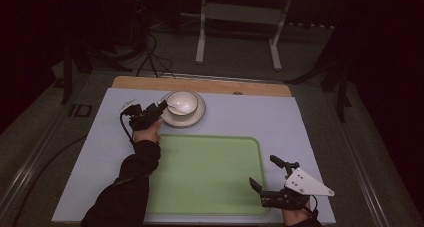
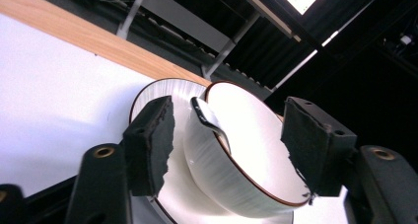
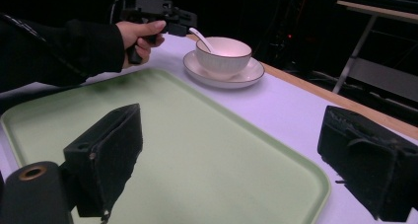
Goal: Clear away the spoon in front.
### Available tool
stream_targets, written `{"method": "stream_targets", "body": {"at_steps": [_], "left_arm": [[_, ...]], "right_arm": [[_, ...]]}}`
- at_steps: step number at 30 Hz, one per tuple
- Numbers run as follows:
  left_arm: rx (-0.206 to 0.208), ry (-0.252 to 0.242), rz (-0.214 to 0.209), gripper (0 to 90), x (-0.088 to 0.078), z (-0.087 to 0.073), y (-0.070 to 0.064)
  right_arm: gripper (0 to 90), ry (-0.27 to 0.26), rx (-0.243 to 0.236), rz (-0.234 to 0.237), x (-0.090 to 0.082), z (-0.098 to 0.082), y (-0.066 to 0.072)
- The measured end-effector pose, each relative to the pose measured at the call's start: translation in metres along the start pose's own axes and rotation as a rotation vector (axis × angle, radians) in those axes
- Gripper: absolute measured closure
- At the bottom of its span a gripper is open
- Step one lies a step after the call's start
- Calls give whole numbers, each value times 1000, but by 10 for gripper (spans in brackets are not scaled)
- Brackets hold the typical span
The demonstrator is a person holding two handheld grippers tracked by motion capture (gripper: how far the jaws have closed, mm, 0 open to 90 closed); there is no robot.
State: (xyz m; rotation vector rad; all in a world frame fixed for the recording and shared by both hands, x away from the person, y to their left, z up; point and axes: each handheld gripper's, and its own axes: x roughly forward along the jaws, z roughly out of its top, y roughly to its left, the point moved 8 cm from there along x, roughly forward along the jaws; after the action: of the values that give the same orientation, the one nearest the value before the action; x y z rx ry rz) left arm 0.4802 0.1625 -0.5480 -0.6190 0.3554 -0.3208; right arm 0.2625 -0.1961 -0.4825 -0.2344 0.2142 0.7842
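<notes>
The bowl (image 1: 181, 104) sits on a saucer (image 1: 196, 118) at the table's far edge, beyond the green tray (image 1: 210, 174); a spoon (image 2: 209, 120) leans inside it, handle toward the left gripper (image 2: 226, 135); that gripper, jaws spread, straddles the bowl's rim without touching; the right gripper (image 1: 262, 179) hovers open, well apart, over the tray's near right corner.

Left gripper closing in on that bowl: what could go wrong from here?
1. The left gripper straddles the bowl's rim, open; a curved wall may slip or tip when pinched.
2. The spoon leans on that rim and could get knocked out.
3. The bowl sits loose on a saucer, which may drag along.
</notes>
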Motion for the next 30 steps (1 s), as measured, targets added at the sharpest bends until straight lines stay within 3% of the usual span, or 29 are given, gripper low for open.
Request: {"method": "stream_targets", "body": {"at_steps": [5,17,19,25,30], "left_arm": [[-46,9,-13,455,8,-3,2],[-102,14,-19,620,21,-4,10],[-93,12,-20,669,22,-2,11],[-120,21,-42,763,23,-1,9],[-92,15,-66,808,22,3,-2]], "right_arm": [[100,1,5,4,0,-1,-1],[100,9,15,7,0,-3,-2],[100,10,14,6,0,-3,-3],[100,8,15,3,0,-3,-5],[100,10,13,6,0,-3,-3]]}}
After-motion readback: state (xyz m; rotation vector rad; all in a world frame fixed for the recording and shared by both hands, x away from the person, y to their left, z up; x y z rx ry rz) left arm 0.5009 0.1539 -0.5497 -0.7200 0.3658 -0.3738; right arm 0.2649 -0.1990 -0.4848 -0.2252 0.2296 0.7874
